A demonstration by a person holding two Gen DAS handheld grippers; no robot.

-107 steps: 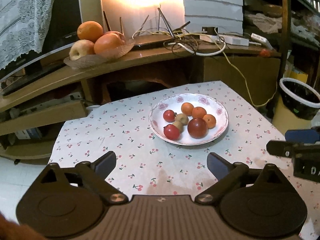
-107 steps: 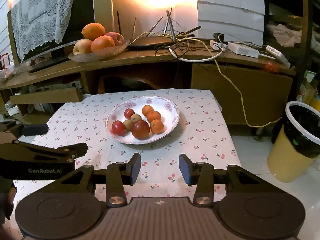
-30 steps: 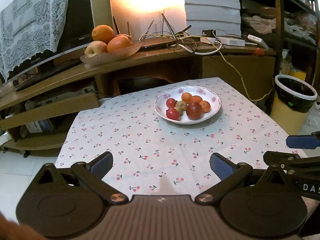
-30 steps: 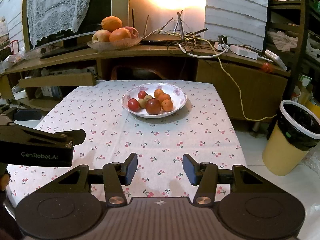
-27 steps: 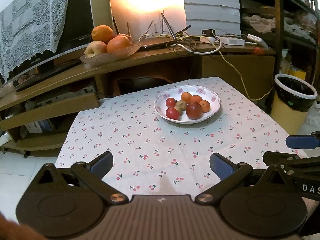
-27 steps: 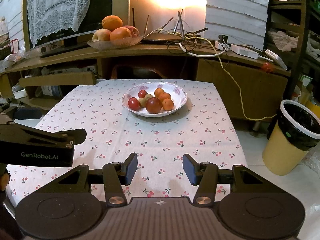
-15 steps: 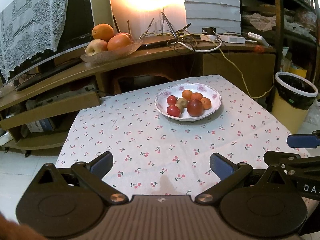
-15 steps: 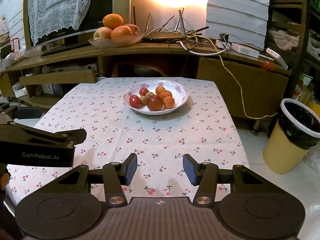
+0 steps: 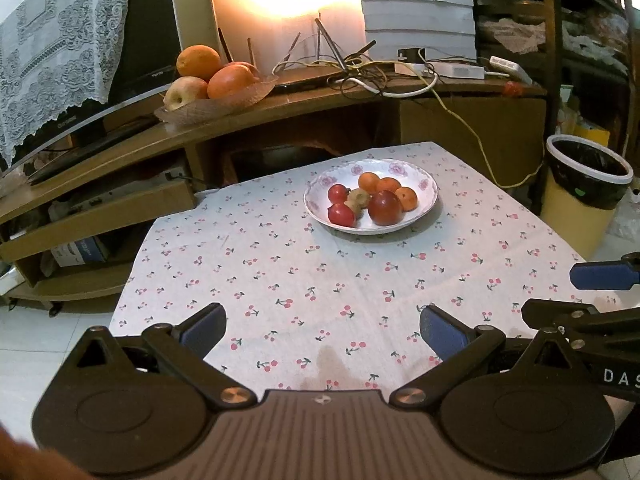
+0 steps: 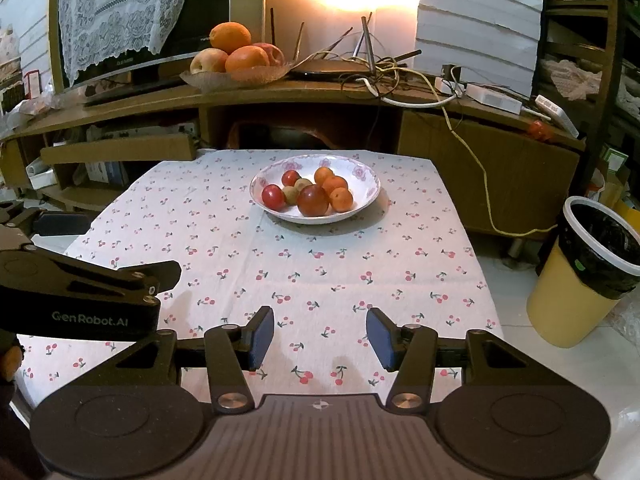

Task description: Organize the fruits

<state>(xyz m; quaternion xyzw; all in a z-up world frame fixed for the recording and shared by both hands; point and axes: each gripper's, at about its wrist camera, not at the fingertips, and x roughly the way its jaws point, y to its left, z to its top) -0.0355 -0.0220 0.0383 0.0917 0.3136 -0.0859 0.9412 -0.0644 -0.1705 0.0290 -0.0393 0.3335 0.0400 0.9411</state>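
Left gripper (image 9: 320,326) and right gripper (image 10: 320,338) both spread, empty, over near table (image 10: 320,272) edge. Small fruits (image 10: 312,194) heaped in flowered plate (image 10: 360,204), far centre. Sorted or unsorted: unclear. Any pick: squeeze gently, take outer fruit.

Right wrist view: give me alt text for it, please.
A white plate of small red and orange fruit sits at the far end of a cherry-print tablecloth. The right gripper hovers near, jaws open and empty; the left gripper shows at left.
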